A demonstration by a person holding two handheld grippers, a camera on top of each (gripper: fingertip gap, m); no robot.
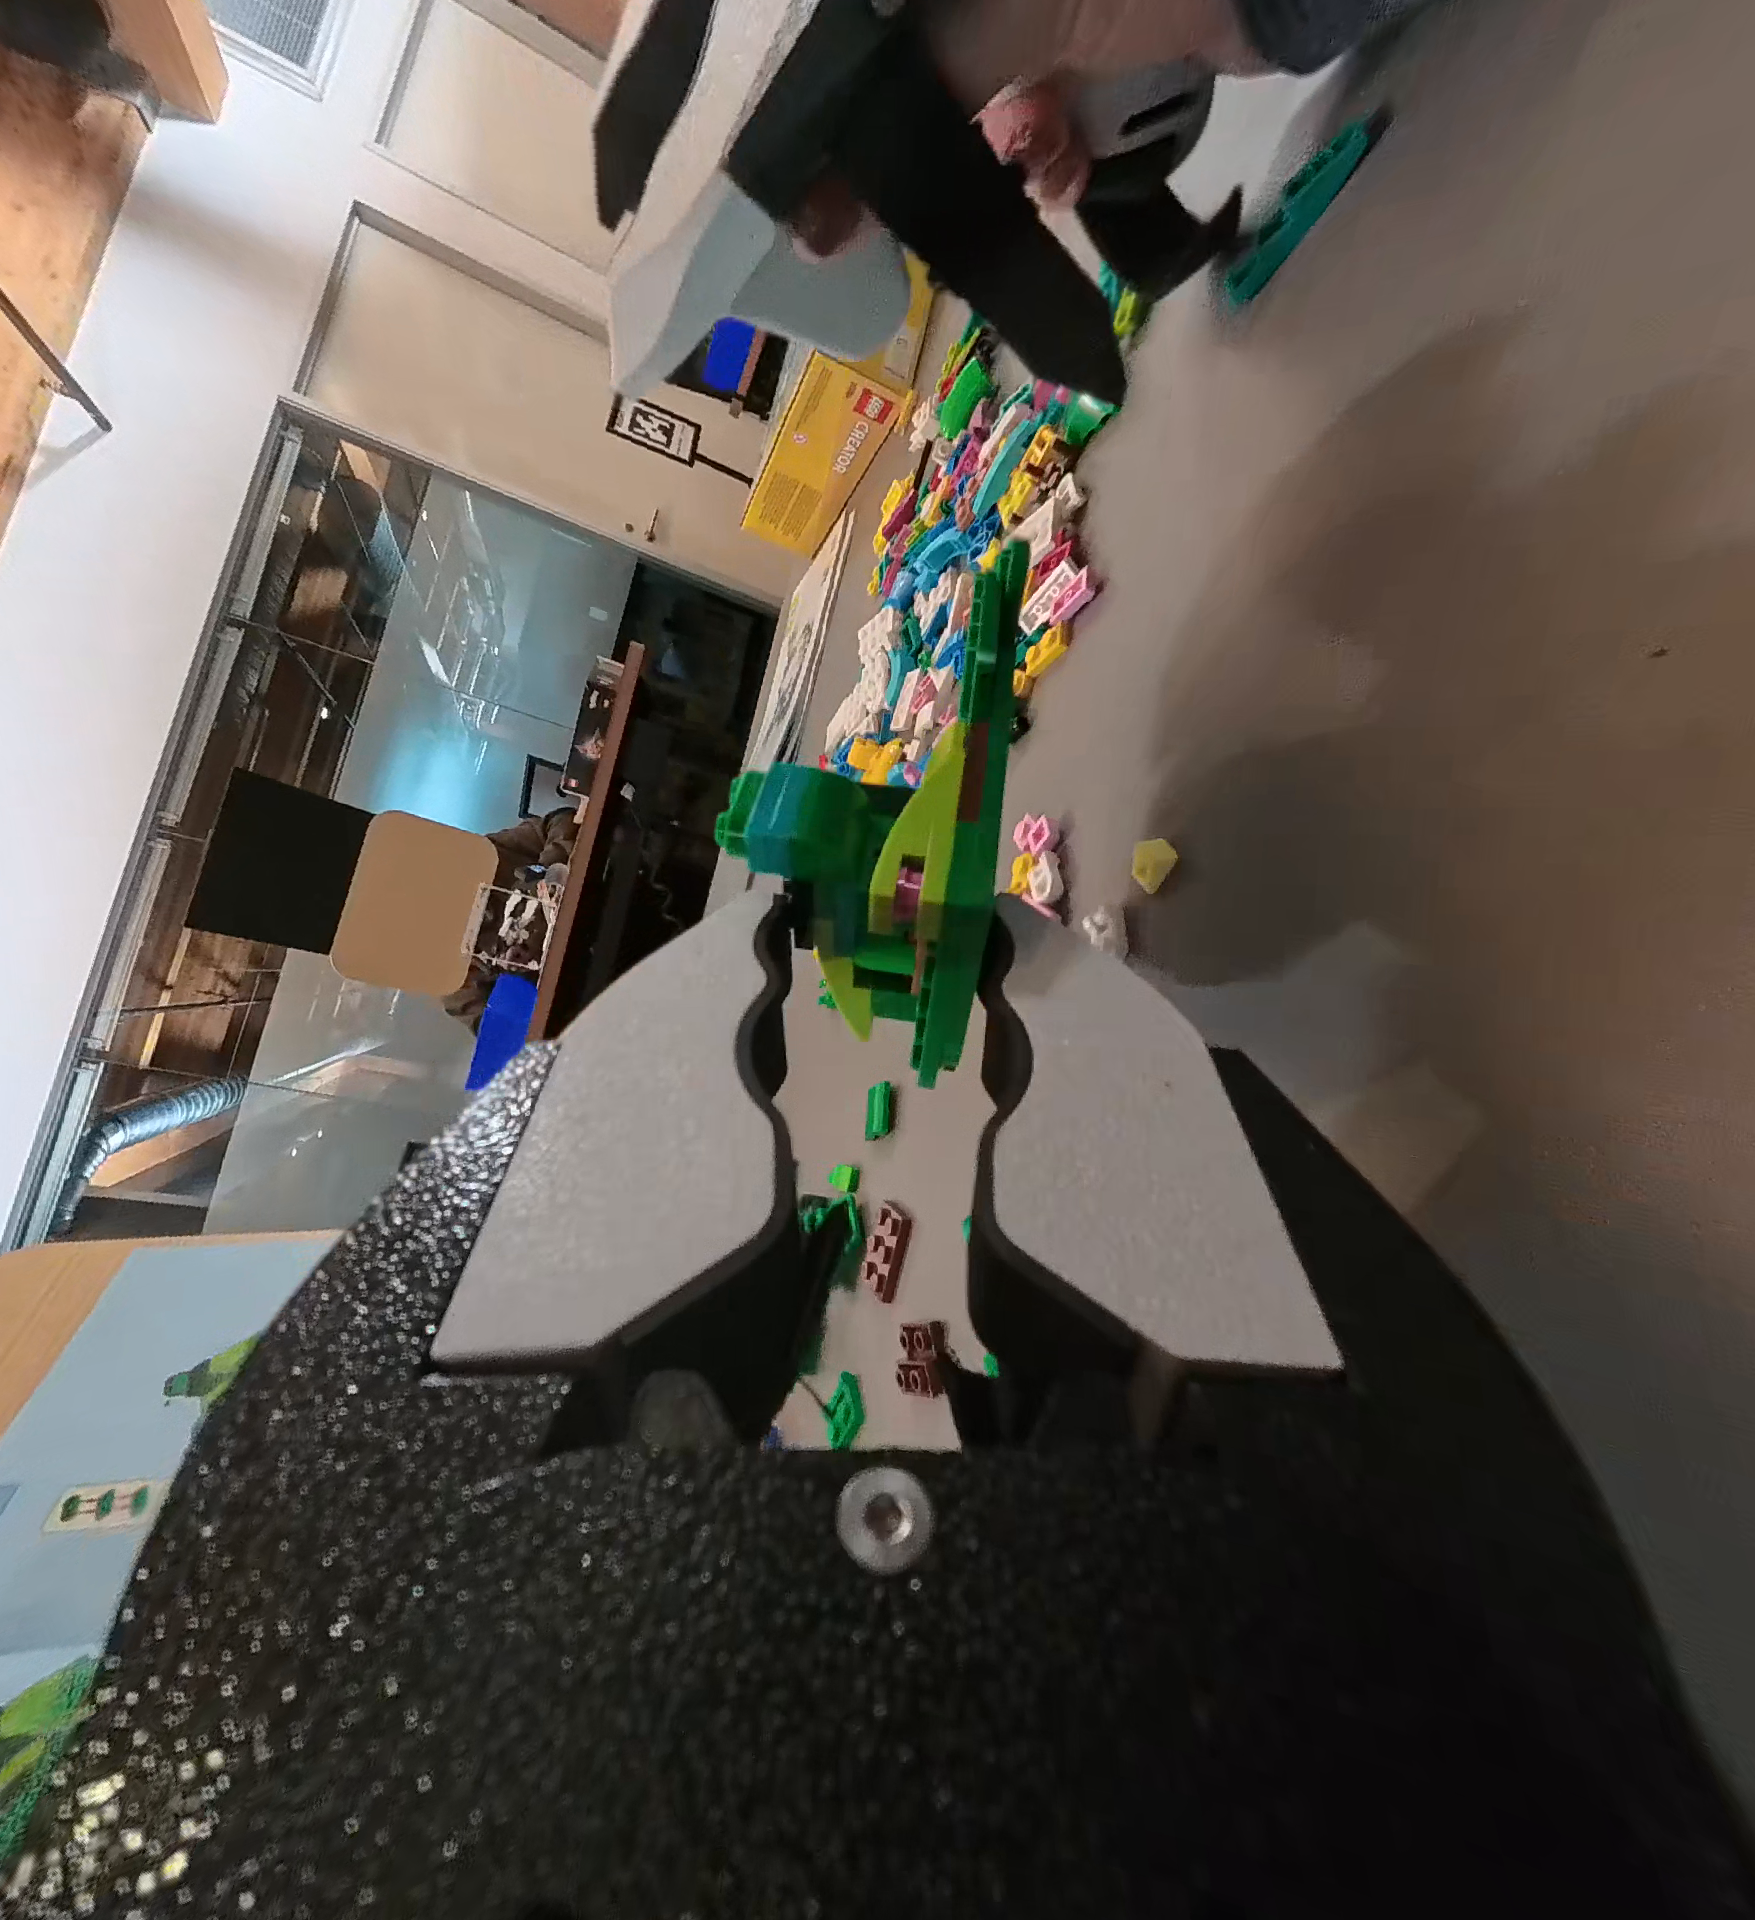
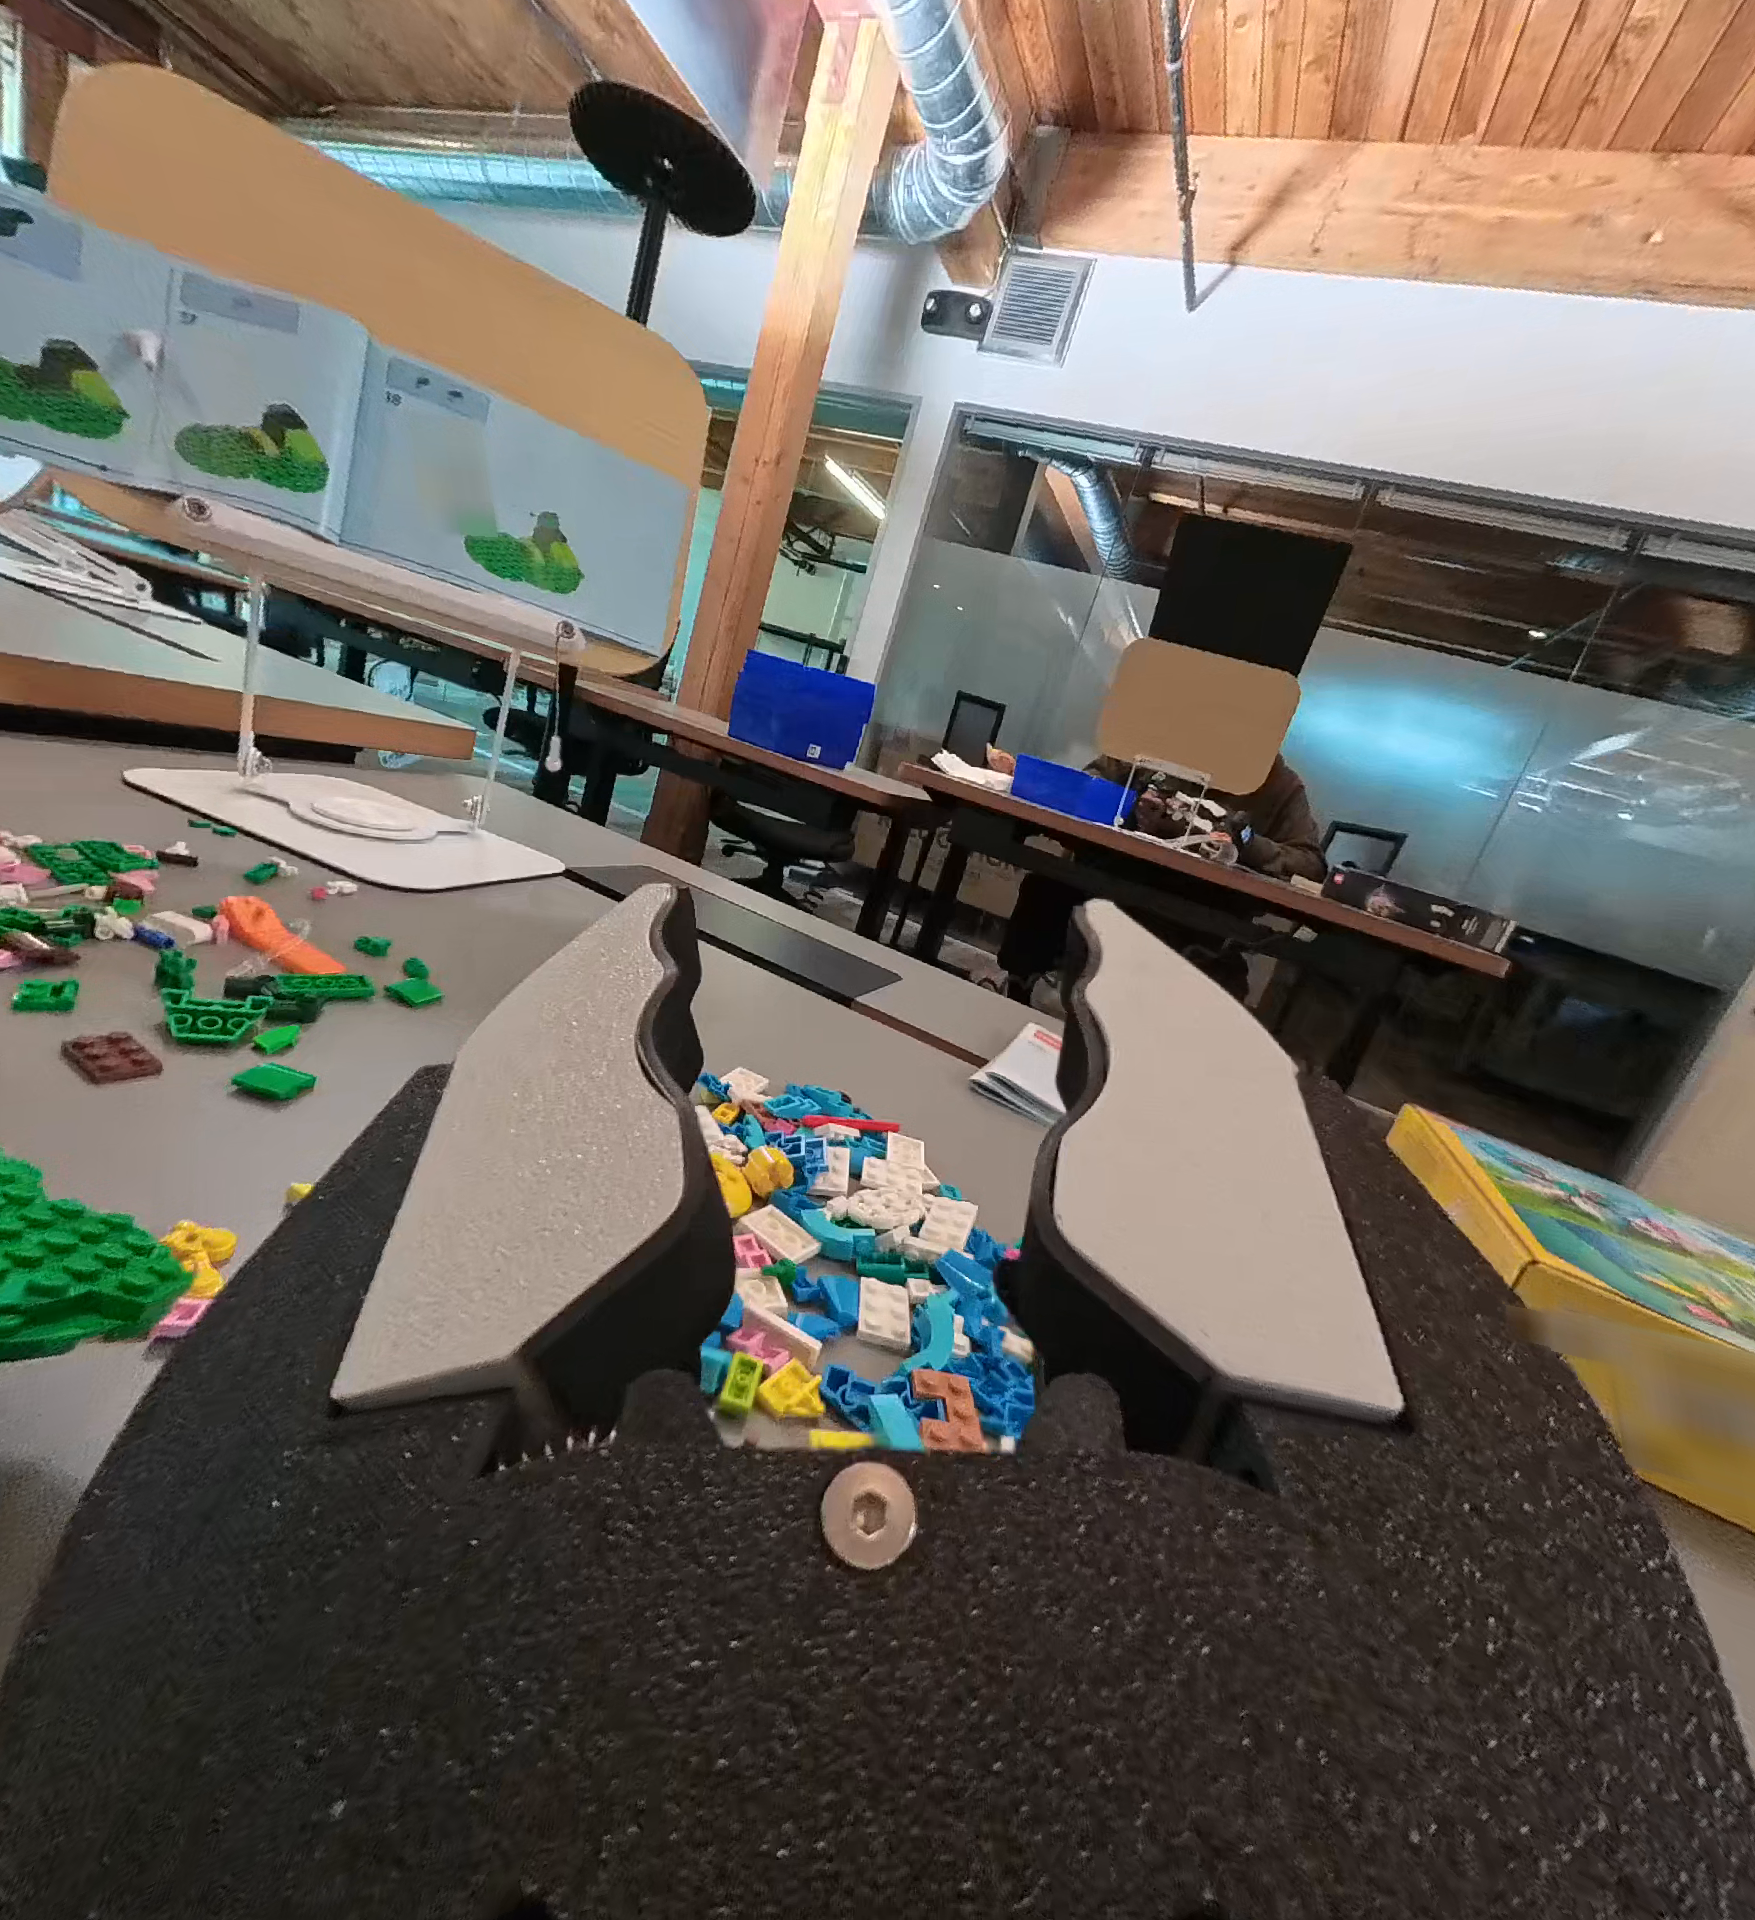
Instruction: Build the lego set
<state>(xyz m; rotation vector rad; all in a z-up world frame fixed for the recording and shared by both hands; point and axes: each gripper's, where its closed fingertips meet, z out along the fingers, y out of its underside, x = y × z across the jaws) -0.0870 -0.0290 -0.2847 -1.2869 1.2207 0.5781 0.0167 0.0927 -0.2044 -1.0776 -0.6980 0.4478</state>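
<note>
While the green lego build (image 1: 914, 914) is pinched between the fingertips of the left gripper (image 1: 888, 925) above the tabletop (image 1: 1475, 727), the right gripper (image 2: 878, 997) is held spread over the loose brick pile (image 2: 852, 1278).

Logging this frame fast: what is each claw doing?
Left claw: closed on the green lego build.
Right claw: open, empty, above the loose brick pile.
</note>
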